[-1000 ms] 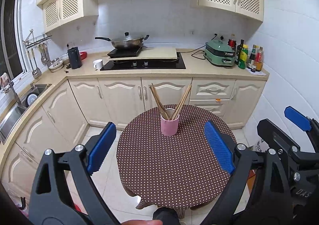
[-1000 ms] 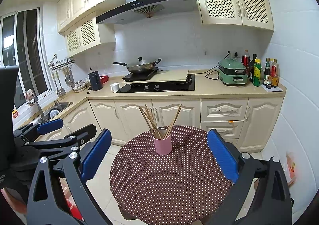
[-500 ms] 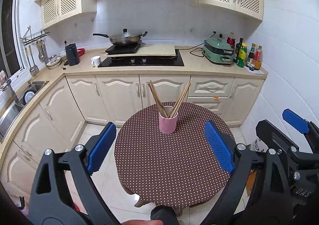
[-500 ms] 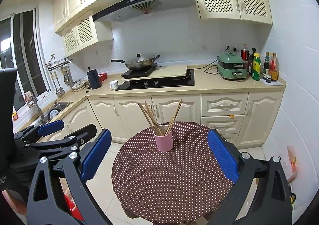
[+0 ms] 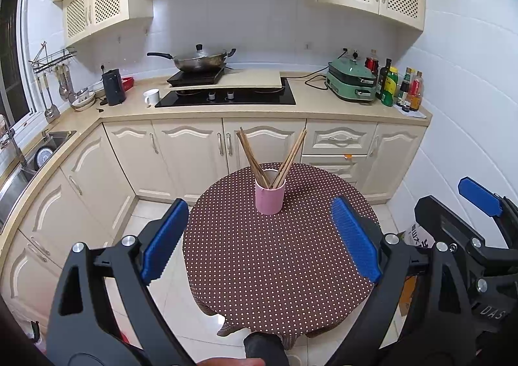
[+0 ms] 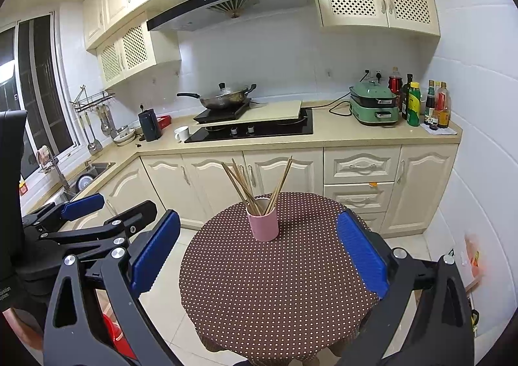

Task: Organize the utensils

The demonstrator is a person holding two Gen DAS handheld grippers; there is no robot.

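Chopsticks [image 5: 271,158] stand in a pink cup [image 5: 270,196] on the round dotted table [image 5: 278,262]. They lean apart like a V. The cup sits ahead of both grippers, between the jaws and well past their tips. The left gripper [image 5: 259,236] and the right gripper [image 6: 259,252] have jaws wide apart, holding nothing.

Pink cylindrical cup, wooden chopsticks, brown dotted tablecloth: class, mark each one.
Pink cylindrical cup [image 5: 270,199]: left wrist view, front wall.
Wooden chopsticks [image 5: 293,152]: left wrist view, right-leaning shafts.
Brown dotted tablecloth [image 6: 275,288]: right wrist view, bare top.
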